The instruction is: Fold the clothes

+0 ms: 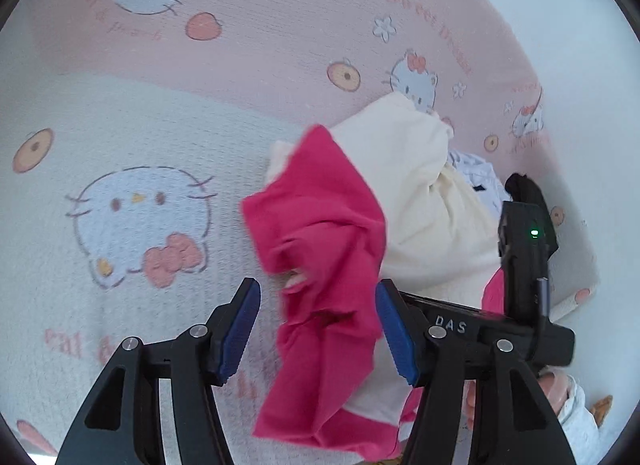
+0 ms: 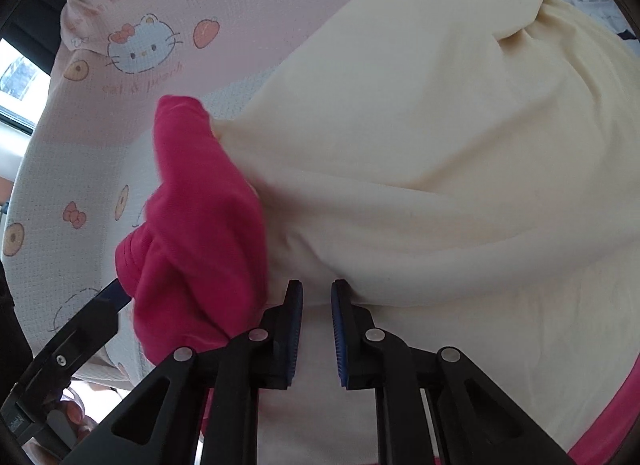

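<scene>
Looking at: a blanket (image 1: pixel 248 65) in pink and white with cat faces and peaches, spread flat under the clothes.
Containers: cannot tell of any; only loose clothes on the blanket.
Cream cloth (image 2: pixel 420 169): big and soft, bunched up, with a knot-like twist at the far end.
Pink cloth (image 1: pixel 320 233): bright pink, crumpled, lying over the near side of the cream cloth and hanging down.
Other clothes: a bit of white and blue cloth (image 1: pixel 476 173) just past the cream cloth.
Left gripper (image 1: pixel 318 335): jaws wide apart, blue pads (image 1: pixel 240 329) not pressing on anything.
Pink cloth and left gripper: hanging right between the two jaws, brushing the right-side pad, not pinched.
Right gripper (image 2: pixel 316 331): jaws close together with a small gap, cream cloth sitting in the gap.
Right gripper hold: cannot tell for sure, but cream cloth folds pull tight toward the tips.
Pink cloth and right gripper: just beside the left-side jaw, touching it.
Hand: fingers (image 1: pixel 554 381) and a white sleeve under the right gripper, seen from the left wrist view.
</scene>
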`<state>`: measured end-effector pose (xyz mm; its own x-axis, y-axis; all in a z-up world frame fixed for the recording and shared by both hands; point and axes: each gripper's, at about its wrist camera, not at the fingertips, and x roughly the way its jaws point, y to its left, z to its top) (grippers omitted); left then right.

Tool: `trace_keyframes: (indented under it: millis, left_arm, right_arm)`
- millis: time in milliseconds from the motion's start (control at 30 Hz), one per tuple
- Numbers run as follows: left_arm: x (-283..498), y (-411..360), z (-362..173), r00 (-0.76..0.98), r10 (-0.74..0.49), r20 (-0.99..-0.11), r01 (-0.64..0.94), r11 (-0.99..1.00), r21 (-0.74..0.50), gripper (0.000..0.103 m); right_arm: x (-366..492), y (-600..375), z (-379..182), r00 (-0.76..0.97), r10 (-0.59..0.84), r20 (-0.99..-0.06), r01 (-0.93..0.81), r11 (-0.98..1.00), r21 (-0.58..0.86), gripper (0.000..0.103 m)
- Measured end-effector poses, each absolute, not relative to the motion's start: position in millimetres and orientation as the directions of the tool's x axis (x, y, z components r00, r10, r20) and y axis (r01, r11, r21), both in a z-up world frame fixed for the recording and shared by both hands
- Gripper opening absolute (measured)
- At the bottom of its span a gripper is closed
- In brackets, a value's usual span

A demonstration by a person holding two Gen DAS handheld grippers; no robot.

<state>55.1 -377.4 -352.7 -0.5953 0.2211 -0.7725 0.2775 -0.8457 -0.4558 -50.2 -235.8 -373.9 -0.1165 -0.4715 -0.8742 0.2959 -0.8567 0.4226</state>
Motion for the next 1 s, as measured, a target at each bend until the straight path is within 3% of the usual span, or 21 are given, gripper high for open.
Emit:
trace_keyframes:
  millis: [200,267,333,400,500,633,1000]
  left_arm:
    - [47,-373,-364,-0.593,0.245,-0.767,0.276,-0.833,-0.480,0.056]
    - [50,-374,-364,-0.606,0.244,-0.757,0.275,-0.829,-0.487,0.049]
    - [50,-375,-362,-0.615,0.233,-0.753,0.264,-0.839,-0.475,0.031]
    - [49,-375,-358,-0.623,0.217,-0.752,0.247,-0.857,-0.452,0.022]
    - [49,-374,-351,-0.635,0.193,-0.748,0.221,-0.883,-0.415,0.015]
    - [49,-374,-343,-0.655,0.181,-0.734,0.198,-0.896,-0.397,0.012]
    - [65,-394,-311,-0.733,0.100,-0.673,0.219,-0.902,-0.373,0.010]
  right_arm:
    - [-50,-229,-372,-0.109,-0.501,-0.858,0.291,-0.842,0.455,0.013]
    - [-49,-226,-371,-0.112,-0.515,-0.850,0.283,-0.836,0.470,0.014]
    - [-46,-224,-366,-0.128,-0.503,-0.855,0.283,-0.844,0.455,0.014]
    - [-37,-223,-358,-0.167,-0.465,-0.869,0.296,-0.865,0.406,0.016]
    - [-22,-223,-345,-0.204,-0.471,-0.858,0.319,-0.861,0.397,0.038]
    - [0,-231,-334,-0.176,-0.552,-0.815,0.363,-0.806,0.467,0.049]
    - [40,-277,-339,-0.113,-0.537,-0.836,0.517,-0.751,0.412,0.049]
